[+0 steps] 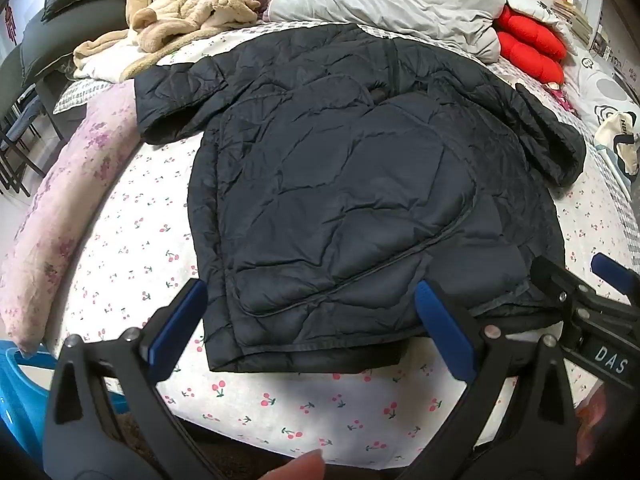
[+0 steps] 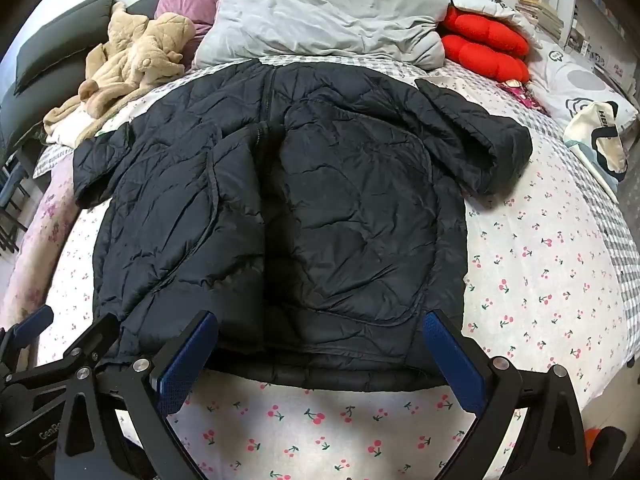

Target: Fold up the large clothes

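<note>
both grippers are tilting steeply down over the near edge of the bed, side by side. the left gripper point(image 1: 312, 320) is standing with its blue-padded jaws spread wide, nothing between the pads, hovering over the near left corner of the hem; the right gripper point(image 2: 322, 354) is likewise gaping wide and gripping nothing, above the near right part of the hem. one dark navy quilted puffer jacket point(image 1: 360, 200) is lying flat on the white cherry-print bedsheet point(image 2: 540, 280), collar far, hem near, its two sleeves spreading left and right. one beige plush garment point(image 1: 188, 12) is lying far left, one grey duvet point(image 2: 328, 8) far centre, one red cushion point(image 2: 484, 48) far right. only the left view is showing a fingertip point(image 1: 296, 468) at the bottom and a blue plastic object point(image 1: 20, 392) near left.
</note>
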Demonstrator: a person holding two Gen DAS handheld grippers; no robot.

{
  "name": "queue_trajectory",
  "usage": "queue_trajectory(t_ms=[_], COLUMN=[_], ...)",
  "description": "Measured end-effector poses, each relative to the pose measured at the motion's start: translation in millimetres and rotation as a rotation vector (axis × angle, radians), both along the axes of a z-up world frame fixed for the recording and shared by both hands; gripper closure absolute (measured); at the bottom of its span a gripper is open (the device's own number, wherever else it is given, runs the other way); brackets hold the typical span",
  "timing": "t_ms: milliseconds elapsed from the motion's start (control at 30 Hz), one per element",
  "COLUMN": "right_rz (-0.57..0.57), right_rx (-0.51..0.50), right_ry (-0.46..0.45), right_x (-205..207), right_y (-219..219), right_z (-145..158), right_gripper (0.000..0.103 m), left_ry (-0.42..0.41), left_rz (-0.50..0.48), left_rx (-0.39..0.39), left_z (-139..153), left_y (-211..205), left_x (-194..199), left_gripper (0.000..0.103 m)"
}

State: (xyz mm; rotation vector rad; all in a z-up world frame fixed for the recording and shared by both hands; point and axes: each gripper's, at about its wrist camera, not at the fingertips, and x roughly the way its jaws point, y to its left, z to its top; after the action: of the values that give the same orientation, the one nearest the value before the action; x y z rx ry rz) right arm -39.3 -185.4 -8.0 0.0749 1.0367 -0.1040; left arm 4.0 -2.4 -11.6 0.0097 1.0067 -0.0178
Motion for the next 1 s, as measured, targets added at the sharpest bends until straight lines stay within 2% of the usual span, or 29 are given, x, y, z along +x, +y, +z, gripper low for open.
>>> queue_trajectory(t_ms=[1000], right_rz=[-0.002], right_rx=[0.007], right_ry=[-0.002], right_x=[1.1], right_y=[0.2], right_z=[-2.6], right_gripper=[0.000], left_ry=[0.007], left_rz=[-0.002], left_rx=[-0.003], left_z=[-2.1], left_y=[1.5], left_x=[0.0], left_gripper=[0.000])
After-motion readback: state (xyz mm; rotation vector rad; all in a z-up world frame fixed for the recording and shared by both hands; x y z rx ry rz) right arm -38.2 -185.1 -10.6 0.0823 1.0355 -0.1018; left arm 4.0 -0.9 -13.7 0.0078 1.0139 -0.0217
